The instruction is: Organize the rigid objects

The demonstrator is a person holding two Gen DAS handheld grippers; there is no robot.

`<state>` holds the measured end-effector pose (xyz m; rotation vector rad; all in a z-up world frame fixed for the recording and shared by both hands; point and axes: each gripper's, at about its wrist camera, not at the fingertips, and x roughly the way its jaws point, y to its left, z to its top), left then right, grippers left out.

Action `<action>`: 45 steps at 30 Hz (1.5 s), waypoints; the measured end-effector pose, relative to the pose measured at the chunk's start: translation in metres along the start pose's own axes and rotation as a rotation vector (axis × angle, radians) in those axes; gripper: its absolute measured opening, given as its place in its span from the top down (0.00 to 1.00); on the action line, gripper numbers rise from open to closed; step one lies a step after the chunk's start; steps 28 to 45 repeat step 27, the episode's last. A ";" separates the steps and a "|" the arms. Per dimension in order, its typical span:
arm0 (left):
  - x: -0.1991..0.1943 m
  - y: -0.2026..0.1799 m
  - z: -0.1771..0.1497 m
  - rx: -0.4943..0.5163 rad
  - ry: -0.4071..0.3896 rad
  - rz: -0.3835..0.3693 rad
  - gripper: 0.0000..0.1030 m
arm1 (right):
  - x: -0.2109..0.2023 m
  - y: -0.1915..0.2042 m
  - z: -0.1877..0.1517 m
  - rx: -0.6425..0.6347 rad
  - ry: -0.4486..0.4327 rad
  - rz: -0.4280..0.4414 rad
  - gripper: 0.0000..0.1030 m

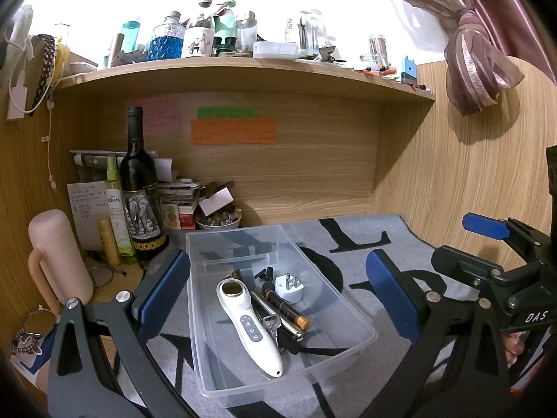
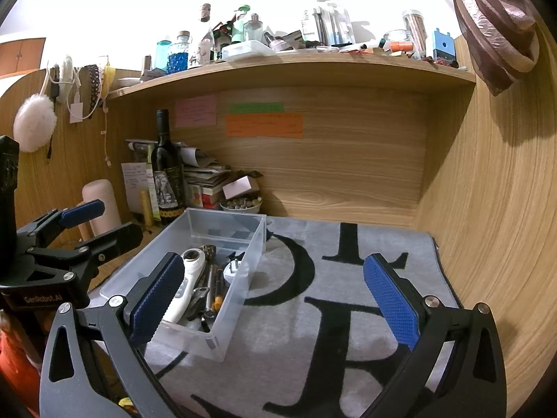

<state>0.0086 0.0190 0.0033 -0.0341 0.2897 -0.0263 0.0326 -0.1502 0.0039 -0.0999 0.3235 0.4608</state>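
A clear plastic bin [image 1: 296,372] stands on a grey mat with black letters [image 1: 348,244]. Inside lie a white handheld device [image 1: 249,324], a white plug adapter [image 1: 289,287], a black cylinder with a gold end [image 1: 285,308], keys [image 1: 271,322] and a small black clip [image 1: 264,273]. My left gripper [image 1: 278,289] hangs open over the bin, holding nothing. My right gripper [image 2: 275,297] is open and empty above the mat [image 2: 330,313], just right of the bin [image 2: 240,292]. Each gripper shows in the other's view: right gripper [image 1: 452,238], left gripper [image 2: 101,224].
A dark wine bottle [image 1: 139,188], a pink flask [image 1: 55,257], stacked papers and a small bowl [image 1: 217,221] crowd the back left corner. A cluttered wooden shelf [image 1: 243,69] runs overhead. A wooden side panel [image 2: 487,209] closes the right side.
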 end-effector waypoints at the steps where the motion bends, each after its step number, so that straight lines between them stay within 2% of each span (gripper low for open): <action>1: 0.000 0.000 0.000 -0.001 0.002 -0.002 0.01 | 0.000 0.000 0.000 0.000 0.000 0.000 0.00; 27: 0.004 0.002 -0.003 -0.016 0.028 -0.047 0.01 | 0.004 0.008 -0.003 0.025 0.025 -0.010 0.00; 45: 0.004 0.002 -0.003 -0.016 0.028 -0.047 0.01 | 0.004 0.008 -0.003 0.025 0.025 -0.010 0.00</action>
